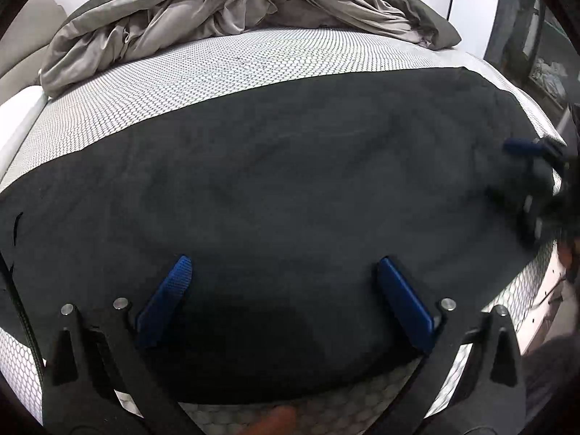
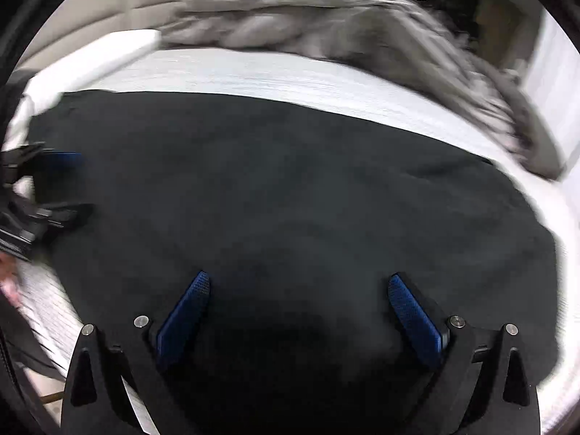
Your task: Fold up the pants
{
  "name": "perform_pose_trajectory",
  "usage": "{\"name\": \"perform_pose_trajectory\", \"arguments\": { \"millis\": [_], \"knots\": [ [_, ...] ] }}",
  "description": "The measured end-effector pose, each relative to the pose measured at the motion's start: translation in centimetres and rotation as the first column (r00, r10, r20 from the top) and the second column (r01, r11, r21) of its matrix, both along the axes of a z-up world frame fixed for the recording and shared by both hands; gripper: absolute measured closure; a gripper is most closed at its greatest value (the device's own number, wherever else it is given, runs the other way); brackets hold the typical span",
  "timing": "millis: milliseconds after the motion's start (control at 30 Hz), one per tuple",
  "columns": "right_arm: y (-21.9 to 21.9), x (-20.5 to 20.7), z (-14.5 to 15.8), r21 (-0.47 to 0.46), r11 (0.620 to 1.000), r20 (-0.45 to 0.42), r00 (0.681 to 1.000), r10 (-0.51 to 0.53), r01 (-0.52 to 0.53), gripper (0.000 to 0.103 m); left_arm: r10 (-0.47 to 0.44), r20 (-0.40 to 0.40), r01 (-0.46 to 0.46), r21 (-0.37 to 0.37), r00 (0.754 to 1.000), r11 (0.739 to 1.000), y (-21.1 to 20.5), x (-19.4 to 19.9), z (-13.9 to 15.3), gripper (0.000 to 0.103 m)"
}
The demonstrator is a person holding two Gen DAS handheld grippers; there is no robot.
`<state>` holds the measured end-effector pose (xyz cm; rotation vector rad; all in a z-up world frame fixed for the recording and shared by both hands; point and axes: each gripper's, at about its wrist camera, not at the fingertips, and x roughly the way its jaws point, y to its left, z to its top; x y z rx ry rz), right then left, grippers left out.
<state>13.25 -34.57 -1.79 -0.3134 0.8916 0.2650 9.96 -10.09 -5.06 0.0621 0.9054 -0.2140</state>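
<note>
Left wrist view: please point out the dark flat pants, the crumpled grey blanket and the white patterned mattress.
Dark flat pants (image 1: 275, 181), left wrist view, middle of cloth.
Crumpled grey blanket (image 1: 203, 3), left wrist view, central folds.
White patterned mattress (image 1: 203, 69), left wrist view, bare top.

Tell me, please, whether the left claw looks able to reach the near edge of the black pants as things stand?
Probably yes. The left claw is open above the pants, whose near edge lies just below its fingers on the mattress. Nothing sits between; the right claw is off at the far right end.
</note>
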Motion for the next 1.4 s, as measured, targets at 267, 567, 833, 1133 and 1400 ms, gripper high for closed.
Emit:
{"name": "perform_pose_trajectory", "arguments": {
  "millis": [267, 567, 833, 1133, 1400],
  "knots": [
    [-14.7, -0.4, 0.5, -0.059, 0.892, 0.113, 0.891, -0.440, 0.448, 0.002, -0.013, -0.003, 0.013, -0.018, 1.000, 1.000, 4.0, 0.5, -1.0, 0.001],
    [-0.7, -0.3, 2.7, 0.127, 0.991, 0.015, 0.999, -0.032, 0.029, 0.002, -0.143, 0.035, 0.145, -0.065, 0.989, 0.987, -2.3, 2.4, 1.6, 0.001],
    [-1.0, -2.0, 0.2, 0.025, 0.997, 0.016, 0.997, 0.076, -0.076, 0.001, -0.156, -0.015, 0.156, 0.024, 0.988, 0.987, -1.3, 2.2, -1.0, 0.001],
    [-15.4, -0.3, 1.2, 0.012, 0.890, 0.113, 0.884, -0.454, 0.455, 0.001, 0.111, -0.032, -0.112, -0.043, 0.993, 0.993, 9.4, 3.2, -0.5, 0.001],
    [0.2, 2.5, 3.6, 0.125, 0.983, 0.071, 0.987, -0.144, 0.135, 0.001, 0.054, 0.039, -0.050, -0.083, 0.998, 0.995, 5.1, 7.2, 2.1, 0.001]
  ]
}}
